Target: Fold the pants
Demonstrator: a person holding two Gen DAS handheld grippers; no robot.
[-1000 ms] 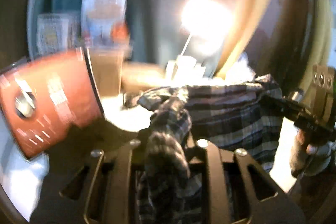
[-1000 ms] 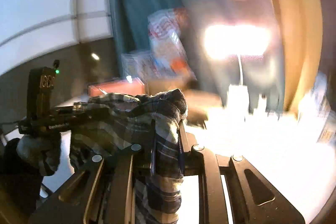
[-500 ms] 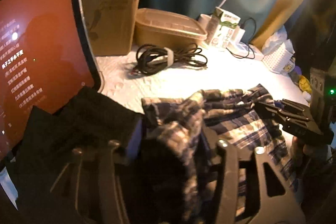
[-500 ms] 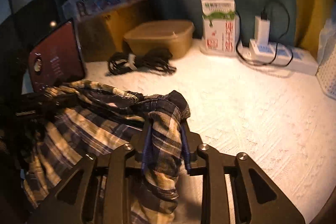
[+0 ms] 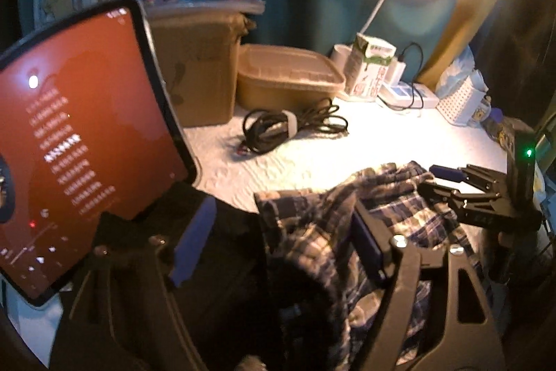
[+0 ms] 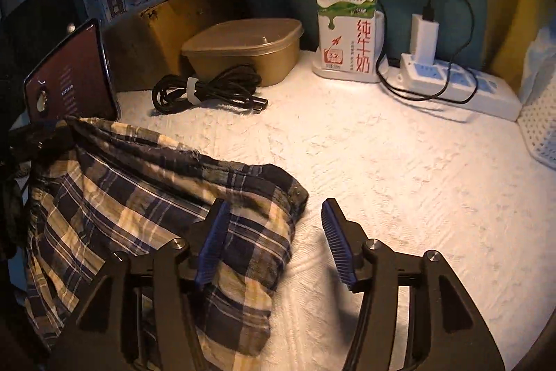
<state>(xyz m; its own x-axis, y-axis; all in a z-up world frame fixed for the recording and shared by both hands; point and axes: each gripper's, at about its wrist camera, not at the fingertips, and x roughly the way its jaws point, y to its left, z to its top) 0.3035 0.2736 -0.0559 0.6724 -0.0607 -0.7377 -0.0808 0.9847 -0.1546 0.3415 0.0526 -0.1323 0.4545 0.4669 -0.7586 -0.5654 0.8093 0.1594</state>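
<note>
The plaid pants lie bunched on the white textured tabletop, their folded edge facing the far side. My right gripper hovers low over their right corner. Its jaws are opening and stand wide, with the cloth lying loose between the blue pads. In the left wrist view the pants run off to the right. My left gripper is over their left end, jaws opening, a hump of fabric slack between them. The right gripper shows at the right, the left gripper dimly at the far left.
A tablet with a red screen stands close on the left. Behind are a cardboard box, a lidded plastic tub, a coiled black cable, a milk carton, a power strip and a white basket.
Both grippers came down to the table with the pants and spread their jaws. The fabric that was pinched in each now lies loose.
</note>
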